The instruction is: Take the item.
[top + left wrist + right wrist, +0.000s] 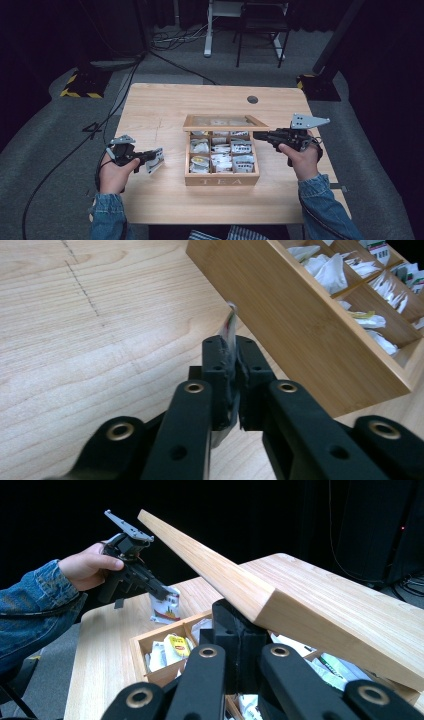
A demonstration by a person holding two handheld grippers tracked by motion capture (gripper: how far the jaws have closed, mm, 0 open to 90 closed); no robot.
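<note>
A tea bag packet (pixel 155 160) hangs pinched in the nearly closed jaws of the left gripper (pixel 148 159), above the table (pixel 150 107) just left of the open wooden tea box (pixel 221 179), while the right gripper (pixel 258 135), jaws shut, props the box's raised lid (pixel 225 122) at its right corner.

"TEA" on wooden box (pixel 221 181) front
</note>
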